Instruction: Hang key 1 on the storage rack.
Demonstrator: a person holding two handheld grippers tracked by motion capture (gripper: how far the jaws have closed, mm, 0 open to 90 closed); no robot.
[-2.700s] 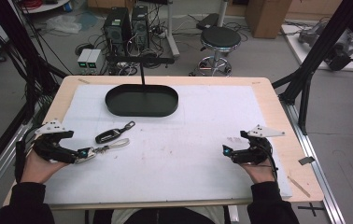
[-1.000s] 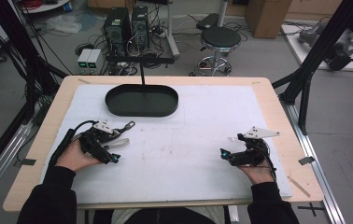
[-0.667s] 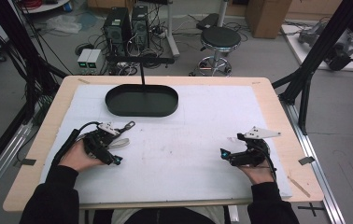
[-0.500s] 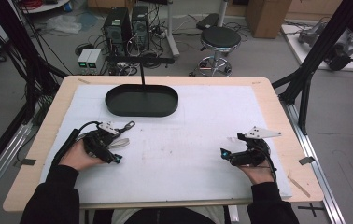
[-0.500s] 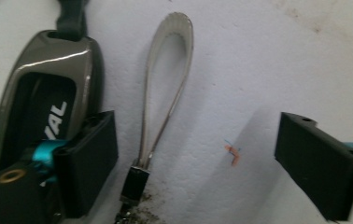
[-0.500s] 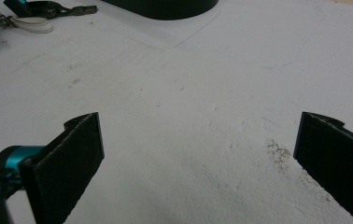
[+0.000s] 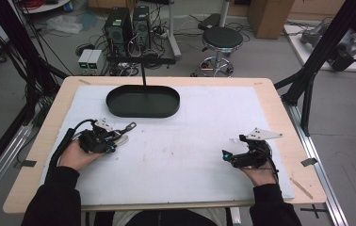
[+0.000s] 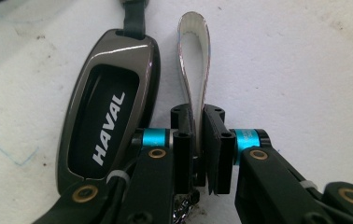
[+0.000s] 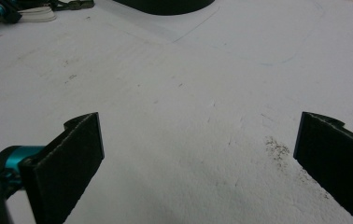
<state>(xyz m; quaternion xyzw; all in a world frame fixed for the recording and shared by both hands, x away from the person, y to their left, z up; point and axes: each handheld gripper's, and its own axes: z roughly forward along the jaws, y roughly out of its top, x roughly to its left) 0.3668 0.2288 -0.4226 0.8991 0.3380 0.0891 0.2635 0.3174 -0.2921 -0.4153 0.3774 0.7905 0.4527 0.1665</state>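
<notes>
A dark glossy key fob (image 8: 104, 107) marked HAVAL lies on the white table cover, with a white strap loop (image 8: 193, 60) beside it. My left gripper (image 8: 198, 140) has just been closing, and its pads now pinch the base of that strap loop. From above, the left gripper (image 7: 111, 142) sits over the fob and strap (image 7: 122, 139) at the table's left, the fob's clip (image 7: 129, 126) pointing toward the tray. My right gripper (image 7: 225, 156) rests at the right, its jaws (image 9: 198, 158) wide apart over bare cover.
A black oval tray (image 7: 143, 111) stands at the back middle of the table, its edge also at the top of the right gripper view (image 9: 165, 5). White cover (image 7: 185, 141) spreads between the two hands. A stool and computer boxes stand on the floor beyond.
The left hand came in from the table's left edge to the key fob, then stayed over it. The right hand has kept still.
</notes>
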